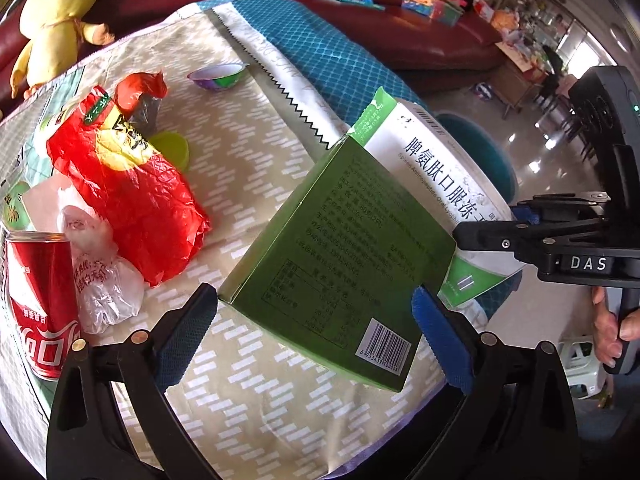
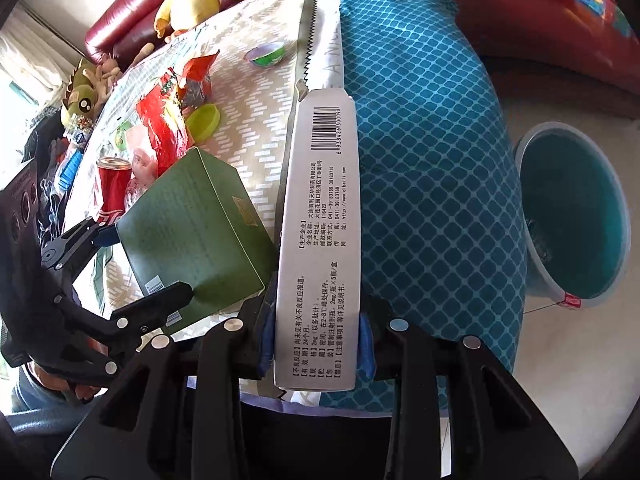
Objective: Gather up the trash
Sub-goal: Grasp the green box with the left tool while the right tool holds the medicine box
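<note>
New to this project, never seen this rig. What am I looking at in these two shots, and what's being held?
No robot here: a person carries a handheld two-finger gripper in each hand, each with a fisheye camera looking along its fingers. The left wrist view shows the left gripper clamped on a green box. The right wrist view shows the right gripper clamped on a white medicine box. Each gripper also appears at the edge of the other's view. Below is a cloth-covered table with a red plastic bag, a red can, a crumpled clear bag, a green lid and a small cup. A teal bin stands on the floor.
</note>
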The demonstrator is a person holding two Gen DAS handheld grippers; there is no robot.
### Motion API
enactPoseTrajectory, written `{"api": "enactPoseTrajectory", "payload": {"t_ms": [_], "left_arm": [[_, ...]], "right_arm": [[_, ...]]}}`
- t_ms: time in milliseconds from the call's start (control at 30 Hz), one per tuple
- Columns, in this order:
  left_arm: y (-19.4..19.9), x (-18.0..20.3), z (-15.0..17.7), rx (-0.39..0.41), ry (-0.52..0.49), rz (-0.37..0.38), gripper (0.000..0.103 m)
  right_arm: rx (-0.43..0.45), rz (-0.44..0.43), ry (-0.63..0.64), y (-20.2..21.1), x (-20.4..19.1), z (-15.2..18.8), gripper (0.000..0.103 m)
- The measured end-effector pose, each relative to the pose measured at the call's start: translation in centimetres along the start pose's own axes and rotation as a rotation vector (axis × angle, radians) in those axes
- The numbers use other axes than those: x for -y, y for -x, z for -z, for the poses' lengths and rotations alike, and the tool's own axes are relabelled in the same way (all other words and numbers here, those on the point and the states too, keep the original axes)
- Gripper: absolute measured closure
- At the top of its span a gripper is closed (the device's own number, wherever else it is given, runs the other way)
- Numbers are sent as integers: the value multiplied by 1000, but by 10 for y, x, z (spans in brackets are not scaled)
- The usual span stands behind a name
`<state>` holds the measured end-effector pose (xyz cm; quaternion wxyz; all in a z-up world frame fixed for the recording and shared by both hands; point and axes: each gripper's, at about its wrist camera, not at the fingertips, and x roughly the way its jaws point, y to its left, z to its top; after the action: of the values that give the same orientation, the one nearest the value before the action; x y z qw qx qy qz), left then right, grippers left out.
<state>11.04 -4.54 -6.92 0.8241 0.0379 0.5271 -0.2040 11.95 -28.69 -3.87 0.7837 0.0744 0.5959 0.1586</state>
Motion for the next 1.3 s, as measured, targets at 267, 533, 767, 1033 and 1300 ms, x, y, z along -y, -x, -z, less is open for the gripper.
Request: {"api": "enactPoseTrajectory", "payload": {"t_ms": [267,533,767,1033,1300], "left_arm": [[-11,-16,9,14,97,61,3],[-5,-4,18,33,105,42,3],[2,33,17,43,-30,22,3],[1,39,21,25,-48,33,3],[1,40,26,28,-57,64,3]], "right_arm": [[3,-20,-36,2,17,19,72],[40,6,-90,23,33,30,73],[169,-82,-51,66,16,24,73],[190,-96,-35,79,9,30,73],[107,-32,-15,46,2,30,73]]}}
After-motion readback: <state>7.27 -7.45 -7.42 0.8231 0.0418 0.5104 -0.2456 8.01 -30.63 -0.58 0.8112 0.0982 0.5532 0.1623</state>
